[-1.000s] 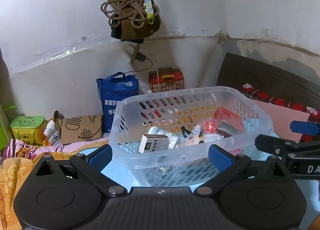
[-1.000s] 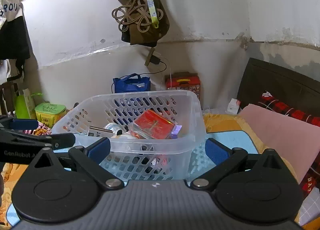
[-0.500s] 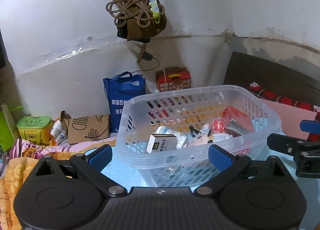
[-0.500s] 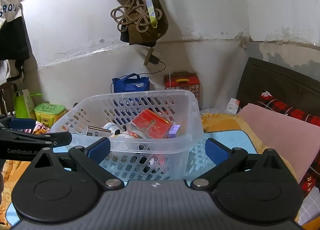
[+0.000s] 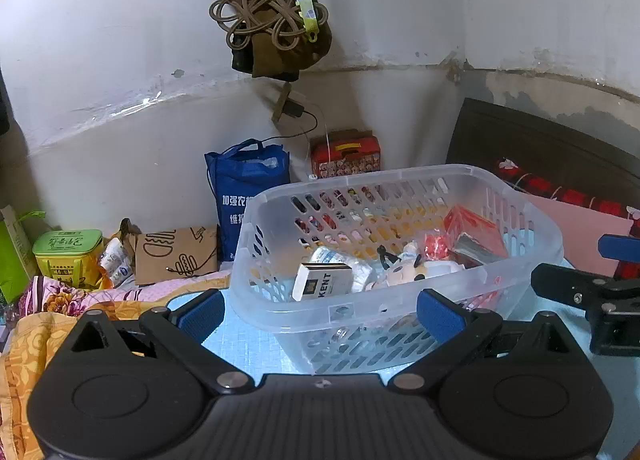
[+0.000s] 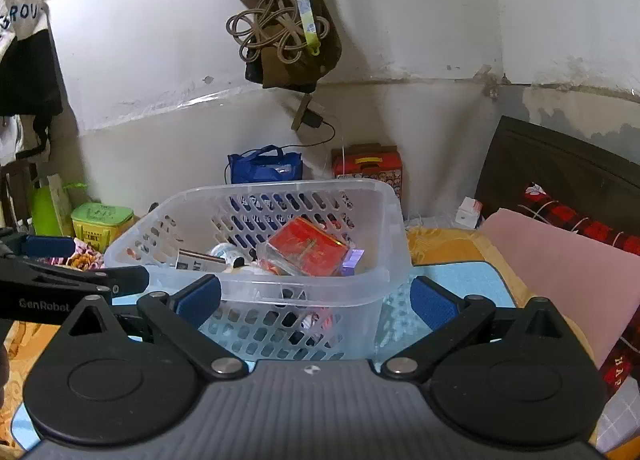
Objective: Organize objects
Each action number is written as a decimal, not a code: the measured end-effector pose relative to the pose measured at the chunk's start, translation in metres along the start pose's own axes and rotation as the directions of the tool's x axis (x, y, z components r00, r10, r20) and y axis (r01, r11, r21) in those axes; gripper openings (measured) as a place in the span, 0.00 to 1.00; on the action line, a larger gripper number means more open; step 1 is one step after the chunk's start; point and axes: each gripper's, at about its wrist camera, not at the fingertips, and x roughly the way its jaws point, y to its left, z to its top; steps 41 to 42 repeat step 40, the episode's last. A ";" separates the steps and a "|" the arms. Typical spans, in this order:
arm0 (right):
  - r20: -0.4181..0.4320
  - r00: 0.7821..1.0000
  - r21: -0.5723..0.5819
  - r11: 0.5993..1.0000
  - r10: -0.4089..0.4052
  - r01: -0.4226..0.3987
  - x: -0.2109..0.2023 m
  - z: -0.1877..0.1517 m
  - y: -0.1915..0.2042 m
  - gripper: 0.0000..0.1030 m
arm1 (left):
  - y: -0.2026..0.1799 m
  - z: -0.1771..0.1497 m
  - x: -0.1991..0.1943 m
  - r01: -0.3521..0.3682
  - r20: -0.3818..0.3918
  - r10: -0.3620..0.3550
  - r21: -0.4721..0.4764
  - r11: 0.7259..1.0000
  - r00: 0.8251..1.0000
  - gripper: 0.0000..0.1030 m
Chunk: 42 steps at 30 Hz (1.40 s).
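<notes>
White plastered walls meet in a corner behind a light blue mat (image 5: 256,344) laid over patterned orange bedding. On the mat stands a translucent perforated plastic basket (image 5: 256,244), directly ahead of both grippers and holding all the small items. Left wrist view, from the left: a green lidded tub (image 5: 66,256) with Chinese characters on its lid, a brown paper bag printed with a burger and hot-dog drawing (image 5: 176,254), a blue tote bag with white Chinese lettering (image 5: 244,183), and a red patterned carry box (image 5: 345,153) against the wall. Only this view shows the white carton marked "KENT" (image 5: 322,282) lying inside the basket beside a small cartoon figure (image 5: 400,266); the red rectangular box (image 5: 476,236) leans at the basket's right end. The left gripper (image 5: 320,310) stands with its blue-padded fingers spread wide and empty, bracketing the basket's near wall without touching it. Only the right wrist view shows a hanging black-and-white garment lettered "GROU" (image 6: 20,43) at far left, "GenRobot" printed on the other gripper's arm, and a small white box (image 6: 468,213) by the pink cushion (image 6: 560,272). The right gripper (image 6: 316,300) is likewise spread wide, holding nothing, just short of the basket.
</notes>
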 end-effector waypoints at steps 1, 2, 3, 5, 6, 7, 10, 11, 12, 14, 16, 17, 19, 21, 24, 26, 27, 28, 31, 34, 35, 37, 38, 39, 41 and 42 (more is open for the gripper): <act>-0.003 1.000 -0.005 1.000 -0.001 0.001 0.000 0.000 0.000 1.00 | 0.000 0.000 0.000 0.000 -0.002 0.000 0.000 1.000 1.000 1.00; -0.005 1.000 -0.008 1.000 -0.001 0.001 0.001 -0.001 0.001 1.00 | 0.000 0.000 0.001 0.000 -0.004 0.000 -0.001 1.000 1.000 1.00; -0.005 1.000 -0.010 1.000 0.000 0.000 0.000 -0.001 0.001 1.00 | 0.000 0.000 0.001 0.001 -0.004 -0.001 -0.001 1.000 1.000 1.00; -0.003 1.000 -0.015 1.000 0.007 -0.007 -0.001 -0.001 0.002 1.00 | 0.001 0.000 0.001 0.003 -0.004 -0.003 -0.002 1.000 1.000 1.00; -0.001 1.000 -0.017 1.000 0.009 -0.009 -0.001 -0.001 0.003 1.00 | 0.000 0.000 0.001 0.004 -0.004 -0.004 -0.002 1.000 1.000 1.00; 0.002 1.000 -0.020 1.000 0.011 -0.011 -0.002 -0.001 0.003 1.00 | 0.001 0.000 0.001 0.004 -0.004 -0.004 -0.002 1.000 1.000 1.00; 0.003 1.000 -0.022 1.000 0.017 -0.016 -0.002 -0.001 0.004 1.00 | 0.001 0.000 0.001 0.006 -0.004 -0.006 -0.001 1.000 1.000 1.00; 0.003 1.000 -0.021 1.000 0.018 -0.018 -0.002 -0.001 0.004 1.00 | 0.001 0.000 0.001 0.007 -0.005 -0.007 -0.001 1.000 1.000 1.00; 0.003 1.000 -0.022 1.000 0.020 -0.020 -0.002 -0.001 0.003 1.00 | 0.001 0.000 0.001 0.007 -0.005 -0.007 -0.001 1.000 1.000 1.00; 0.004 1.000 -0.022 1.000 0.021 -0.021 -0.003 -0.001 0.003 1.00 | 0.001 -0.001 0.001 0.009 -0.005 -0.009 0.002 1.000 1.000 1.00; 0.003 1.000 -0.022 0.999 0.023 -0.023 -0.002 -0.001 0.004 1.00 | 0.000 -0.001 0.001 0.008 -0.007 -0.008 0.004 1.000 1.000 1.00; 0.002 1.000 -0.022 0.999 0.023 -0.023 -0.002 -0.001 0.004 1.00 | 0.000 -0.001 0.001 0.009 -0.008 -0.009 0.005 1.000 1.000 1.00; 0.002 1.000 -0.026 0.999 0.025 -0.025 -0.002 -0.002 0.004 1.00 | 0.000 -0.001 0.001 0.012 -0.008 -0.012 0.003 1.000 1.000 1.00; 0.001 1.000 -0.028 0.999 0.027 -0.027 -0.002 -0.002 0.005 1.00 | 0.000 -0.001 0.001 0.012 -0.007 -0.012 0.003 1.000 1.000 1.00; 0.000 1.000 -0.033 0.999 0.029 -0.029 -0.002 -0.002 0.007 1.00 | 0.000 -0.001 0.000 0.011 -0.007 -0.011 0.001 1.000 1.000 1.00; 0.000 1.000 -0.038 0.999 0.028 -0.028 -0.002 -0.002 0.009 1.00 | 0.001 0.000 0.001 0.011 -0.008 -0.011 -0.001 1.000 1.000 1.00; 0.001 1.000 -0.040 0.999 0.028 -0.028 -0.002 -0.002 0.009 1.00 | 0.001 0.000 0.001 0.011 -0.008 -0.011 -0.002 1.000 1.000 1.00; 0.002 1.000 -0.040 0.999 0.028 -0.028 -0.003 -0.002 0.009 1.00 | 0.000 0.000 0.001 0.011 -0.008 -0.011 -0.002 1.000 1.000 1.00; 0.000 1.000 -0.041 0.999 0.029 -0.029 -0.003 -0.002 0.010 1.00 | 0.000 0.000 0.001 0.011 -0.009 -0.011 0.000 1.000 1.000 1.00; -0.001 1.000 -0.043 0.999 0.029 -0.029 -0.002 -0.002 0.010 1.00 | 0.001 0.000 0.001 0.013 -0.004 -0.013 -0.003 1.000 1.000 1.00; -0.002 1.000 -0.043 0.999 0.030 -0.030 -0.002 -0.002 0.010 1.00 | 0.002 0.000 0.001 0.015 -0.001 -0.015 -0.004 1.000 1.000 1.00; -0.002 1.000 -0.046 0.999 0.030 -0.030 -0.002 -0.002 0.010 1.00 | 0.002 0.000 0.001 0.019 0.000 -0.019 -0.009 1.000 1.000 1.00; -0.003 1.000 -0.047 0.998 0.030 -0.030 -0.002 -0.002 0.010 1.00 | 0.002 0.000 0.001 0.021 0.000 -0.021 -0.010 1.000 1.000 1.00; -0.003 1.000 -0.048 0.998 0.030 -0.030 -0.002 -0.002 0.010 1.00 | 0.003 0.000 0.001 0.021 0.000 -0.021 -0.011 1.000 1.000 1.00; -0.003 1.000 -0.048 0.998 0.031 -0.031 -0.002 -0.002 0.010 1.00 | 0.003 0.000 0.001 0.020 0.002 -0.020 -0.010 1.000 1.000 1.00; -0.003 1.000 -0.048 0.998 0.031 -0.031 -0.002 -0.002 0.010 1.00 | 0.003 0.000 0.001 0.020 0.002 -0.020 -0.010 1.000 1.000 1.00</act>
